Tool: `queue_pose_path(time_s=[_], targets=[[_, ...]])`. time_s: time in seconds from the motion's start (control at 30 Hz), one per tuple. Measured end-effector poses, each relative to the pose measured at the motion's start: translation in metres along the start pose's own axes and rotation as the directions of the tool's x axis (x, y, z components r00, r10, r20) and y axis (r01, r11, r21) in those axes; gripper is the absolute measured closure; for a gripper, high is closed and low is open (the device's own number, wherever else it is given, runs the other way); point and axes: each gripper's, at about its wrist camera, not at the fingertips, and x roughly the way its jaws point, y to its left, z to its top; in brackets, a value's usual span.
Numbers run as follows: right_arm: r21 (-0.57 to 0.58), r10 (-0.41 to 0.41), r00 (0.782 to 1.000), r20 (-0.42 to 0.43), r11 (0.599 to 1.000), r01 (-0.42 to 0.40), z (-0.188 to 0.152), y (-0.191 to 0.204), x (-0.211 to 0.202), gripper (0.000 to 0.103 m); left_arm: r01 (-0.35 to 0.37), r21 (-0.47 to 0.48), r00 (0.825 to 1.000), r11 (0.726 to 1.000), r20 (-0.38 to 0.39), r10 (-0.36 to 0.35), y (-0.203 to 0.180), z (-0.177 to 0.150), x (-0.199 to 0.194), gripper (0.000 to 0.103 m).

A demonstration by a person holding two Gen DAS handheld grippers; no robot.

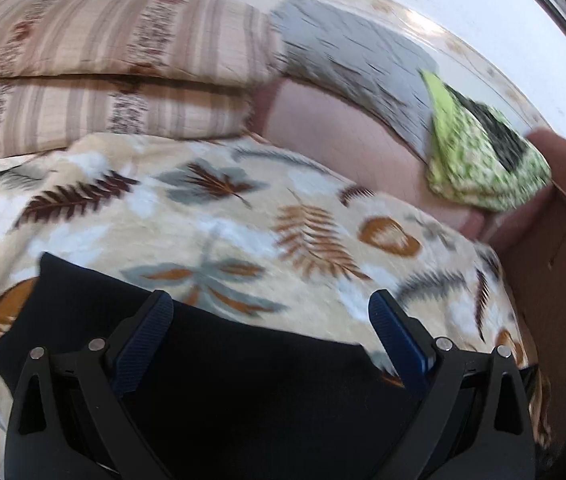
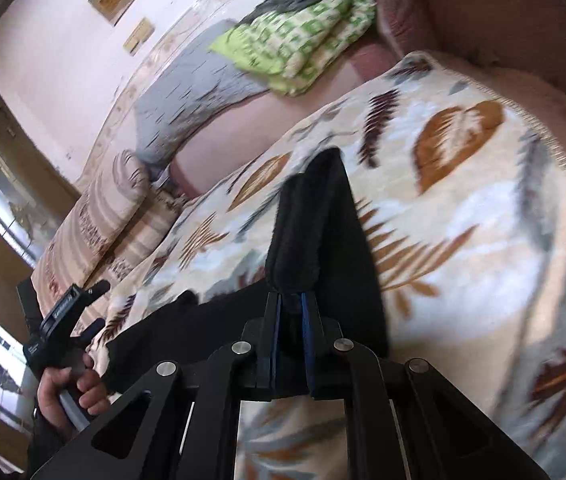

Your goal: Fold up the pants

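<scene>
Bed (image 1: pixel 323 128), pink sheet, carrying a leaf-print blanket (image 1: pixel 243 216) on which the pants (image 1: pixel 223 364) lie; no containers in view. Pants: black, matte, spread flat near the blanket's near edge, one portion lifted into a narrow upright fold. Right claw (image 2: pixel 291 312): pressed together on that raised fold of the pants. Left claw (image 1: pixel 271 316): spread wide above the flat dark cloth, nothing between its fingers. Striped pillows (image 1: pixel 103 60) at the head of the bed; green patterned cloth (image 1: pixel 479 152) and grey cloth (image 1: pixel 355 68) along the far edge. Both views motion-blurred; pants' lower part cut off by the claws' frames.
</scene>
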Motion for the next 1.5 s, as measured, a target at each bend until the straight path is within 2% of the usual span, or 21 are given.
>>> queue_pose_path(time_s=[0.17,0.3,0.53,0.6,0.7,0.77,0.8,0.83,0.9,0.93,1.0,1.03,1.07,1.1,1.13,1.17,1.2,1.23,1.3,1.37,1.5], targets=[[-0.034,0.096,0.993,-0.062,0.995,-0.098,-0.011,0.037,0.026,0.094,-0.054,-0.116,0.997,0.992,-0.051,0.049,0.023,-0.001,0.015,0.004],[-0.049,0.16,0.982,-0.1,0.985,-0.166,-0.02,0.063,0.049,0.094,-0.053,-0.094,0.998,0.994,-0.033,0.05,0.018,-0.003,0.014,0.004],[-0.102,0.293,0.935,-0.198,0.943,-0.317,-0.05,0.118,0.086,0.094,-0.048,-0.086,0.999,0.995,-0.027,0.046,0.018,-0.004,0.012,0.004],[-0.129,0.3,0.928,-0.22,0.934,-0.333,-0.057,0.126,0.091,0.094,-0.048,-0.086,0.999,0.995,-0.025,0.047,0.017,-0.003,0.012,0.004],[-0.156,0.253,0.929,-0.269,0.941,-0.301,-0.065,0.131,0.108,0.094,-0.03,-0.067,0.999,0.997,-0.026,0.029,0.014,-0.004,0.011,0.004],[-0.157,0.195,0.926,-0.323,0.954,-0.256,-0.072,0.128,0.123,0.094,0.015,-0.042,1.0,0.999,-0.025,-0.016,0.007,-0.004,0.011,0.004],[-0.142,0.209,0.921,-0.329,0.953,-0.267,-0.075,0.125,0.127,0.094,0.075,-0.032,0.996,0.997,-0.038,-0.076,0.002,-0.005,0.012,0.004],[-0.134,0.222,0.924,-0.313,0.952,-0.274,-0.075,0.126,0.128,0.09,0.19,-0.017,0.979,0.982,-0.07,-0.19,-0.005,-0.007,0.013,0.004],[-0.122,0.247,0.918,-0.312,0.947,-0.296,-0.074,0.126,0.123,0.084,0.34,0.037,0.935,0.94,-0.118,-0.333,-0.023,-0.013,0.012,0.004],[-0.109,0.267,0.909,-0.32,0.943,-0.315,-0.073,0.124,0.114,0.083,0.388,0.064,0.916,0.919,-0.14,-0.377,-0.032,-0.016,0.011,0.004],[-0.114,0.287,0.909,-0.3,0.936,-0.333,-0.068,0.12,0.093,0.084,0.487,0.11,0.864,0.867,-0.207,-0.459,-0.051,-0.024,0.011,0.004],[-0.151,0.259,0.931,-0.257,0.941,-0.304,-0.063,0.114,0.071,0.084,0.512,0.122,0.846,0.85,-0.239,-0.476,-0.059,-0.028,0.014,0.004],[-0.191,0.202,0.954,-0.222,0.95,-0.246,-0.06,0.109,0.059,0.084,0.513,0.139,0.842,0.847,-0.271,-0.466,-0.067,-0.032,0.018,0.004],[-0.258,0.079,0.984,-0.162,0.959,-0.119,-0.056,0.103,0.046,0.083,0.495,0.151,0.849,0.855,-0.295,-0.439,-0.072,-0.035,0.024,0.004],[-0.298,-0.006,0.992,-0.124,0.954,-0.032,-0.055,0.101,0.041,0.083,0.438,0.154,0.865,0.886,-0.341,-0.369,-0.075,-0.04,0.039,0.005],[-0.344,-0.125,0.99,-0.07,0.934,0.094,-0.052,0.096,0.036,0.083,0.37,0.142,0.87,0.918,-0.398,-0.29,-0.072,-0.045,0.057,0.008],[-0.354,-0.166,0.985,-0.049,0.925,0.139,-0.05,0.092,0.035,0.083,0.314,0.128,0.863,0.941,-0.452,-0.227,-0.069,-0.05,0.072,0.015],[-0.355,-0.174,0.984,-0.045,0.923,0.147,-0.045,0.088,0.036,0.084,0.269,0.089,0.85,0.959,-0.49,-0.193,-0.062,-0.052,0.087,0.022],[-0.359,-0.157,0.986,-0.049,0.924,0.129,-0.044,0.086,0.043,0.085,0.266,0.104,0.864,0.958,-0.467,-0.189,-0.064,-0.05,0.084,0.021],[-0.374,-0.163,0.984,-0.07,0.919,0.125,-0.045,0.084,0.057,0.085,0.242,0.182,0.878,0.953,-0.459,-0.135,-0.074,-0.055,0.081,0.021],[-0.375,-0.199,0.971,-0.131,0.917,0.137,-0.043,0.079,0.079,0.085,0.245,0.189,0.877,0.951,-0.461,-0.134,-0.074,-0.057,0.079,0.02]])
